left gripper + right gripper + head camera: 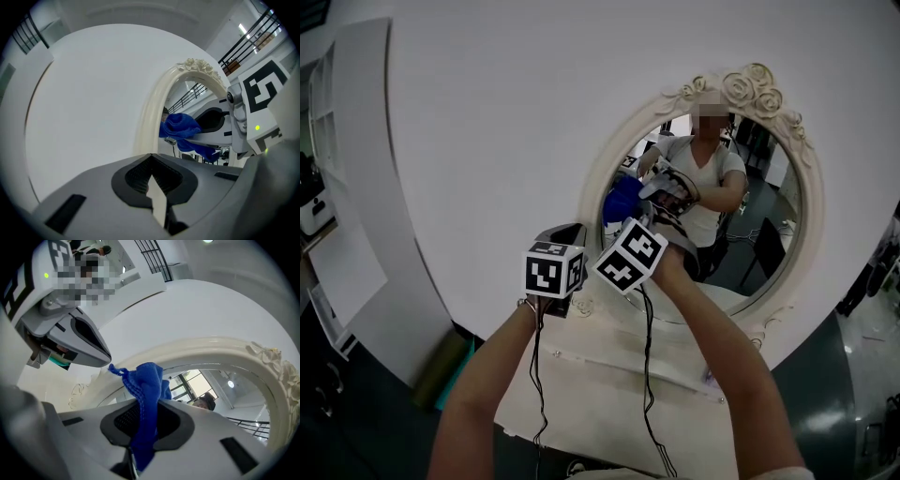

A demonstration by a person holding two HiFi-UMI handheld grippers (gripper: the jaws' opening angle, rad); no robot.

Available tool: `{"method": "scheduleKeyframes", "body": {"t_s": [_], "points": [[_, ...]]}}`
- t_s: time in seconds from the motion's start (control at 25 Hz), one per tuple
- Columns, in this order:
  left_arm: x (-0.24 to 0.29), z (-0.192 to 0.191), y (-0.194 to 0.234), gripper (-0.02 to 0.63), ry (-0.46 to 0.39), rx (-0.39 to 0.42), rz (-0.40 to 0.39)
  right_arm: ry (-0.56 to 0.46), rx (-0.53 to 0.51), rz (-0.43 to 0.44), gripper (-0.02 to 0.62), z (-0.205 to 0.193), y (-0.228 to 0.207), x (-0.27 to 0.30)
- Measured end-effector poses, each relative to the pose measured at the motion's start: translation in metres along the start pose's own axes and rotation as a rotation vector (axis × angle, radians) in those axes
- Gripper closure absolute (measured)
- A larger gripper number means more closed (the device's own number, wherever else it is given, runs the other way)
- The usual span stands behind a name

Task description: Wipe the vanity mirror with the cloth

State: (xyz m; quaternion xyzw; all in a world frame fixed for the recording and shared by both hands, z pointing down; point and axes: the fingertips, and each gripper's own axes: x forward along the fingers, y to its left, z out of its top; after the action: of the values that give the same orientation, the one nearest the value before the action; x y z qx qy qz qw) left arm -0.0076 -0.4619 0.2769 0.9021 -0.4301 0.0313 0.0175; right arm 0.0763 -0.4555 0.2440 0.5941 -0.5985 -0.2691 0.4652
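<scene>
An oval vanity mirror [759, 187] in an ornate cream frame [607, 159] hangs on the white wall. My right gripper [630, 214] is shut on a blue cloth [622, 199], which sits bunched against the glass at the mirror's left edge. The right gripper view shows the cloth [147, 394] pinched between the jaws of that gripper [144, 430], with the frame [211, 350] arching behind. My left gripper [572, 232] hovers just left of the frame, shut and holding nothing. From the left gripper view, the left gripper [154, 190] faces the frame [154, 112] and the cloth [180, 126].
A cream vanity table [600, 398] stands below the mirror. White shelving [347, 187] rises at the far left, and a green roll [441, 370] leans near the floor. Cables [645, 375] trail from both grippers. The glass reflects the person and a room behind.
</scene>
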Motion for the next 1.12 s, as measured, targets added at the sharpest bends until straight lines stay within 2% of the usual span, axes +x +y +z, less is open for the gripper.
{"method": "scheduleKeyframes", "body": {"t_s": [0.36, 0.64, 1.12], "points": [[-0.002, -0.064, 0.004, 0.602, 0.059, -0.050, -0.012, 0.018, -0.035, 0.050, 0.529, -0.025, 0.059, 0.016], [0.005, -0.108, -0.008, 0.602, 0.099, -0.086, -0.038, 0.049, -0.058, 0.108, 0.529, -0.060, 0.103, 0.023], [0.014, -0.180, -0.035, 0.603, 0.202, -0.111, -0.072, 0.096, -0.025, 0.250, 0.529, -0.113, 0.183, 0.037]]}}
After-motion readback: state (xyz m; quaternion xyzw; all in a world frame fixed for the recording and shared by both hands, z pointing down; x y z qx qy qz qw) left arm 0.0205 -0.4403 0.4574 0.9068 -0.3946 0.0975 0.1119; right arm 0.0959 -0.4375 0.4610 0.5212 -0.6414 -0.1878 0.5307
